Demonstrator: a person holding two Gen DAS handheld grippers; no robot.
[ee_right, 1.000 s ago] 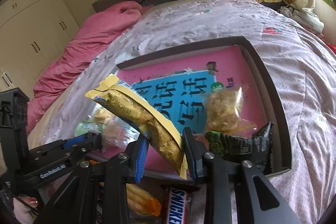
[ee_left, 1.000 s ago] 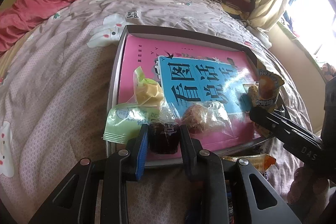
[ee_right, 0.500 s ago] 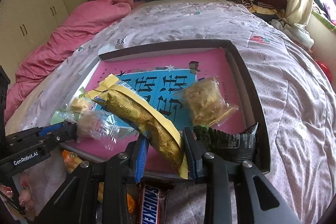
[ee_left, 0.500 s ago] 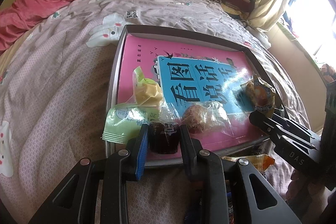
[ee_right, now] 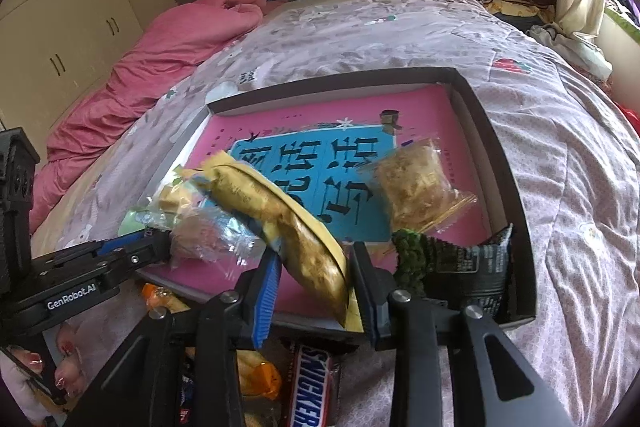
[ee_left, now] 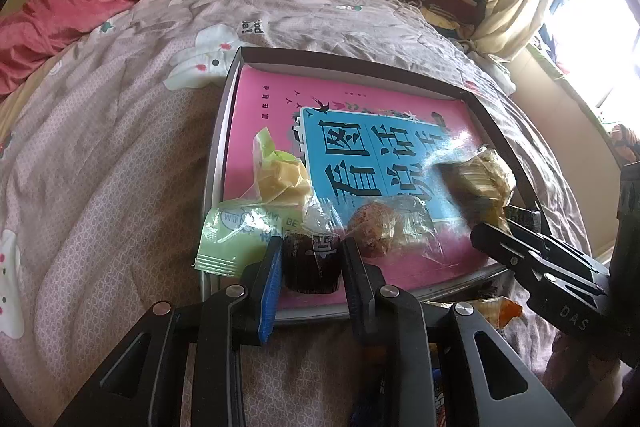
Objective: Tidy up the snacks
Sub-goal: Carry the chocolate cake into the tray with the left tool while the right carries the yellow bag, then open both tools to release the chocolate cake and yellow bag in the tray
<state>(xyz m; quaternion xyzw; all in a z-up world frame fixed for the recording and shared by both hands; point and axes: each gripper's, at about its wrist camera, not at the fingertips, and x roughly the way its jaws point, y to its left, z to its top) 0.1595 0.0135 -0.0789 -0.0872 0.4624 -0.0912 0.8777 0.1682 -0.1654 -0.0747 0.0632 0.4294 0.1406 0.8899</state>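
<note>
Left wrist view showed the left gripper (ee_left: 311,259) clamped on a dark brown wrapped cake (ee_left: 311,267) over the near edge of the tray (ee_left: 360,61), next to a green packet (ee_left: 228,241) and a clear-wrapped bun (ee_left: 380,229); the right gripper's load was only a blur there. Right wrist view showed what that one didn't: the right gripper (ee_right: 316,279) was closed on a long yellow snack packet (ee_right: 292,227) above the tray's near side, with a Snickers bar (ee_right: 310,387) on the bedspread (ee_right: 580,227) below. The Snickers ran off the frame bottom, and the orange packet (ee_right: 256,373) beside it was mostly hidden behind the fingers.
</note>
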